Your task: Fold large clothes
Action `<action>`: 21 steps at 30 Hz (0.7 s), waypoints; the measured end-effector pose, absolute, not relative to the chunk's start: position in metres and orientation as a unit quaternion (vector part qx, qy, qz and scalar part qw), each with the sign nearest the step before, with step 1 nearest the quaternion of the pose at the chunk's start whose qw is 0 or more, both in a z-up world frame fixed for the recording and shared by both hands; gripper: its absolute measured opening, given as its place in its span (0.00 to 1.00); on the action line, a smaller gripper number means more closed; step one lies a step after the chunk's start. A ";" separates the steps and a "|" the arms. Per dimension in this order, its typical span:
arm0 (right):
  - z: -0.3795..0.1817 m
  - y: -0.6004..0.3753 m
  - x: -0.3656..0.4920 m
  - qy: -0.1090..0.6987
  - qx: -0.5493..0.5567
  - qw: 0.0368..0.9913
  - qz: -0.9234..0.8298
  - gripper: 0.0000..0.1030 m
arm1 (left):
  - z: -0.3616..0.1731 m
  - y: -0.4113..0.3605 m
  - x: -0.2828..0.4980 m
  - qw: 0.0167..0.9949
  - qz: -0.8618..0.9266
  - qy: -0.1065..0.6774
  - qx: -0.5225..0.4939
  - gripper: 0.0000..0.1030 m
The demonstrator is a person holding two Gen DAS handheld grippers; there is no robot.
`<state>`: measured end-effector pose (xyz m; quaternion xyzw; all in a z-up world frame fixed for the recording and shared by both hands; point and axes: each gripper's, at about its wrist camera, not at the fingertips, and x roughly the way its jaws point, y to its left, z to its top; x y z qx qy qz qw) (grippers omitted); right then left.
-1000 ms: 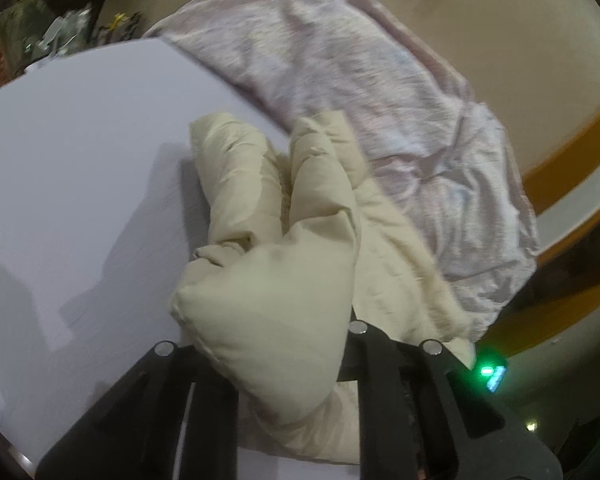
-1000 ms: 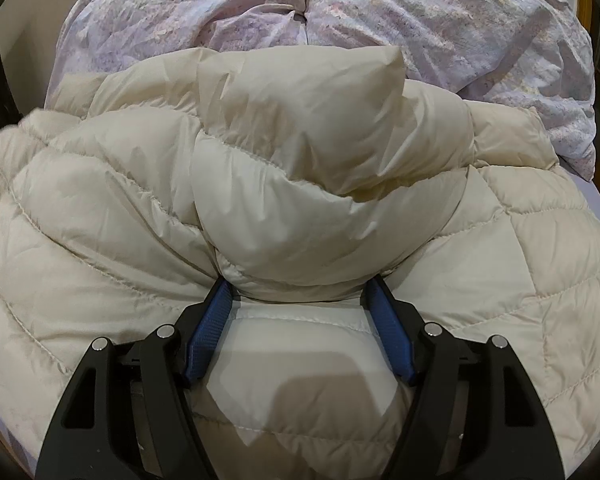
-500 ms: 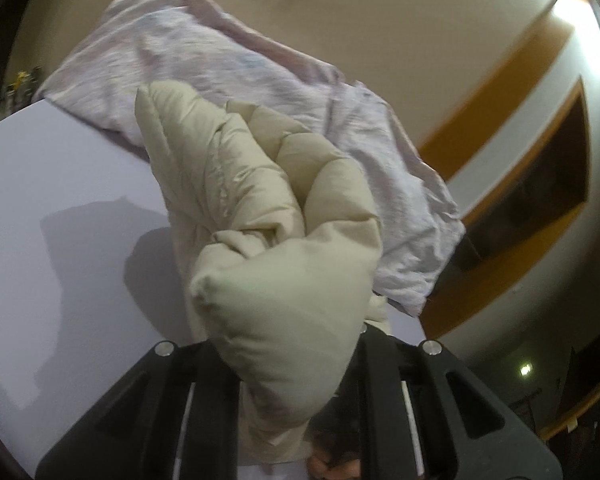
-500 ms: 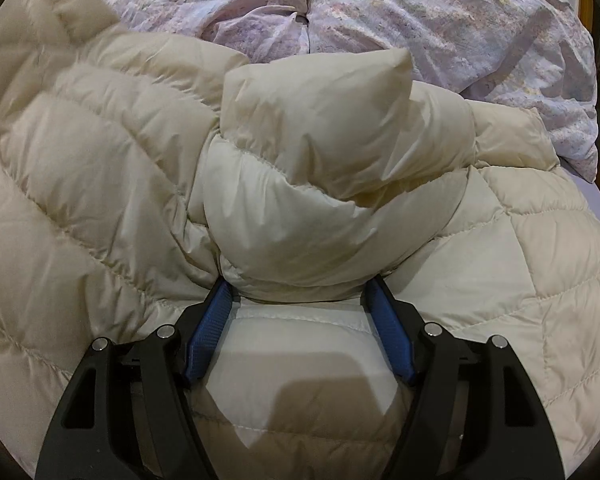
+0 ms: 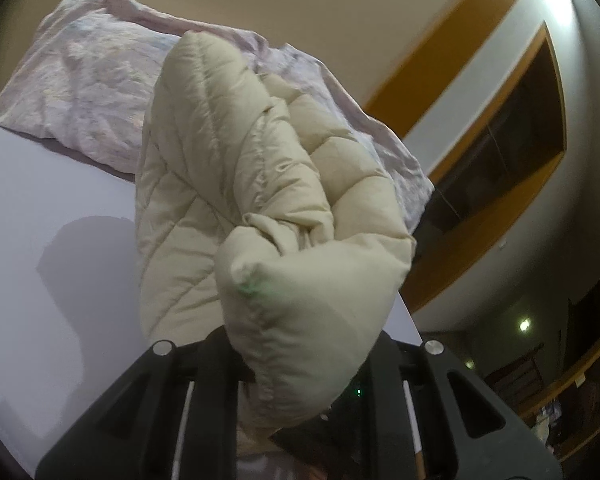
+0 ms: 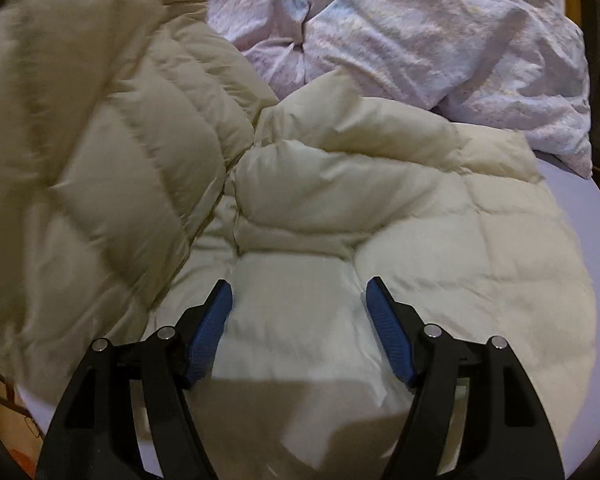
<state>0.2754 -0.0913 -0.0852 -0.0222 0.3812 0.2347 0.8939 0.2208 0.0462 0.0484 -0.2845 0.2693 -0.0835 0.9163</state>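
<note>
Left wrist view: the left gripper is clamped on a bunched fold of the cream quilted jacket, with the padded fabric filling the space between its two black fingers and bulging forward over them. The gripped portion is raised off the white bed surface and hangs in front of the camera, casting a shadow onto the sheet to its left. Behind the raised fabric, a crumpled lilac duvet lies along the far edge of the bed, against a beige wall. To the right of the wall, an orange-trimmed dark opening is visible. Right wrist view: the right gripper has its fingers spread apart, with the blue pads exposed and nothing between them; the tips sit just above a flat quilted panel of the jacket. Most of the jacket lies spread on the bed surface, which shows at the right edge. At the left, a jacket section stands raised and is motion-blurred. Beyond the jacket, the duvet lies bunched at the far side, touching the jacket's upper edge.
</note>
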 end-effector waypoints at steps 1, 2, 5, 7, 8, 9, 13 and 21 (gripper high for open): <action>-0.084 -0.100 0.270 0.377 -0.015 0.895 0.238 0.69 | 0.048 0.040 0.222 0.916 -0.088 0.272 -0.281 0.16; -0.084 -0.108 0.266 0.374 -0.011 0.896 0.240 0.69 | 0.047 0.031 0.226 0.915 -0.094 0.277 -0.276 0.16; -0.085 -0.126 0.258 0.369 -0.002 0.898 0.240 0.69 | 0.044 0.012 0.234 0.912 -0.108 0.290 -0.270 0.17; -0.087 -0.136 0.256 0.368 0.007 0.899 0.239 0.69 | 0.040 -0.002 0.242 0.909 -0.117 0.301 -0.263 0.17; -0.088 -0.142 0.256 0.368 0.013 0.899 0.237 0.69 | 0.038 -0.006 0.245 0.908 -0.119 0.305 -0.261 0.17; -0.090 -0.146 0.256 0.369 0.017 0.899 0.235 0.69 | 0.035 -0.013 0.248 0.907 -0.122 0.310 -0.257 0.17; -0.096 -0.160 0.255 0.371 0.036 0.899 0.229 0.69 | 0.024 -0.029 0.263 0.897 -0.135 0.337 -0.252 0.19; -0.110 -0.189 0.225 0.355 0.071 0.908 0.211 0.69 | 0.019 -0.056 0.268 0.876 -0.194 0.374 -0.235 0.54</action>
